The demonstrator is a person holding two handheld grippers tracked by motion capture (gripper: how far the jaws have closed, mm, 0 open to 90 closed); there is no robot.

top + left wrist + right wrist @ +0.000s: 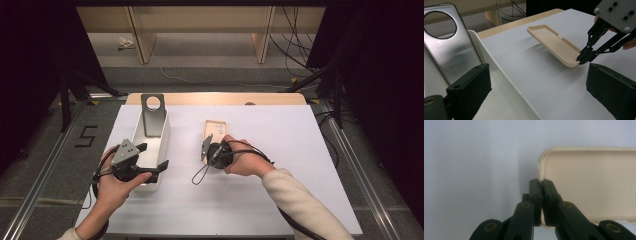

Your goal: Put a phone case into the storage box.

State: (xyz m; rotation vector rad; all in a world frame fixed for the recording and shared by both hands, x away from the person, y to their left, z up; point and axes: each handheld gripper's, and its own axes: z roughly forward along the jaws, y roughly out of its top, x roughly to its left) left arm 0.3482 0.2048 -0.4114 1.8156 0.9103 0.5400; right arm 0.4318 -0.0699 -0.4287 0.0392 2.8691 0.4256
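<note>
In the high view, a cream plastic phone case (215,129) is seen near the middle of the white worktop (280,165), to the right of the long white plastic bin (162,145). The right claw (207,148) is clamped on the case's near edge. The left claw (151,156) is held over the bin's near end, its jaws spread with nothing between them. A silver metal phone backplate with a round camera cutout (153,114) is propped upright at the bin's far end.

In the left gripper view, the case (554,43) is shown tilted, its far end raised off the worktop (529,75) to the right of the bin (499,82), while the right claw (582,58) is pinched on its near corner. The backplate (446,42) leans inside the bin.

In the right gripper view, the case's rim (542,170) is gripped between the closed jaws of the right claw (541,185).

The lift of the case is judged to be the step in hand. A carry leftward to the bin is probably called for next, with the thin rim kept firmly pinched and the case brought over the bin's wall before release.
</note>
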